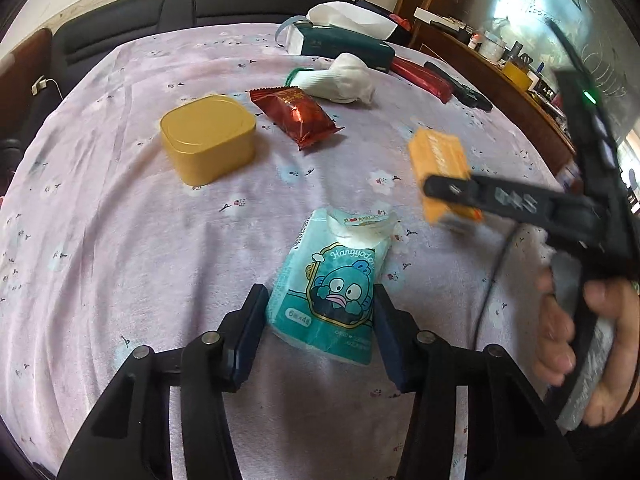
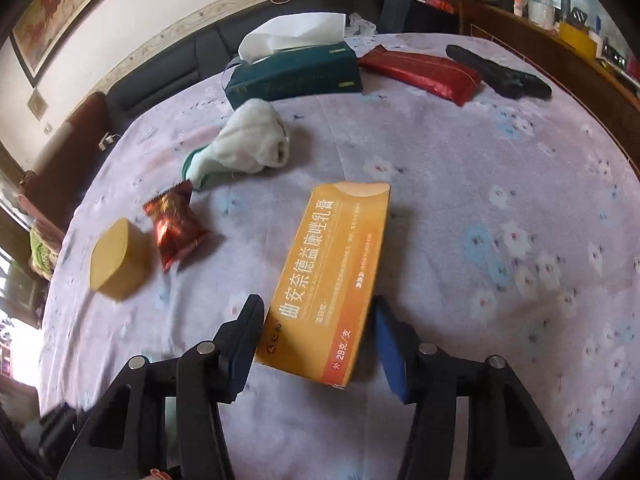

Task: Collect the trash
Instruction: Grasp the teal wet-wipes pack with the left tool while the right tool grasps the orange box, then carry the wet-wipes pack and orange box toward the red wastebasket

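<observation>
My left gripper (image 1: 320,312) is shut on a teal cartoon tissue pack (image 1: 332,276), held over the lilac bedsheet (image 1: 120,240). My right gripper (image 2: 316,328) is shut on an orange ointment box (image 2: 332,280); in the left wrist view that box (image 1: 440,168) is lifted above the sheet at the right. A red foil snack wrapper (image 1: 298,114) (image 2: 176,228) and a crumpled white sock (image 1: 340,78) (image 2: 252,144) lie on the sheet farther off.
A gold square tin (image 1: 208,136) (image 2: 118,260) sits left of the wrapper. A dark green tissue box (image 2: 296,72), a red pouch (image 2: 424,72) and a black object (image 2: 500,72) lie at the far side. A wooden shelf (image 1: 500,76) runs along the right.
</observation>
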The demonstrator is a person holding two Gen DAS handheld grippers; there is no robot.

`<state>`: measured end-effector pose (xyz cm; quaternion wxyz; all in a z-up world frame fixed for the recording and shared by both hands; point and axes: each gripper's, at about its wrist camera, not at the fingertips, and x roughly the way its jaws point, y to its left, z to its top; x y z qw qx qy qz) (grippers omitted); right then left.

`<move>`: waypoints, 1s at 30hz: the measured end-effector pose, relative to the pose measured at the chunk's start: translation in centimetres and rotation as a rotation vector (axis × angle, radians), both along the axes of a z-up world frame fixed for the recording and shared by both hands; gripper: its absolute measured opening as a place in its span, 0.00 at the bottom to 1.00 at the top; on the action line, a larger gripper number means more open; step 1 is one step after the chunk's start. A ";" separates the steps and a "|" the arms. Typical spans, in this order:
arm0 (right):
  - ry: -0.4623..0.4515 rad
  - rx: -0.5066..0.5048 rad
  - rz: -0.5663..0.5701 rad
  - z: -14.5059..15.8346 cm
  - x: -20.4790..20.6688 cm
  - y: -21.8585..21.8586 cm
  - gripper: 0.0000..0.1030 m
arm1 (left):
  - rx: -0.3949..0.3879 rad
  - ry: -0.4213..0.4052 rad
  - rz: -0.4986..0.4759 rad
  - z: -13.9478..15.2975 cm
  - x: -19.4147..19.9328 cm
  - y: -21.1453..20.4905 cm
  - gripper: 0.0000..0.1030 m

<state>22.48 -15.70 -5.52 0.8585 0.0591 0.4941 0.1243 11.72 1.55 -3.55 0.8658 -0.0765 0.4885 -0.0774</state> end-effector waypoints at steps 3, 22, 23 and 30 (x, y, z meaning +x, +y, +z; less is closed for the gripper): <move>-0.001 0.048 -0.008 0.1 -1.9 -1.9 0.49 | -0.006 -0.001 -0.012 0.1 -0.1 -0.3 0.45; -0.324 0.276 -0.107 10.0 -24.2 -11.2 0.47 | -0.196 -0.147 -0.168 7.3 -10.1 -4.6 0.38; -0.343 0.285 -0.116 10.6 -25.5 -11.8 0.47 | -0.204 -0.162 -0.169 8.0 -11.0 -4.9 0.38; -0.445 0.287 -0.162 13.5 -31.4 -14.9 0.48 | -0.267 -0.271 -0.226 12.9 -16.4 -7.7 0.39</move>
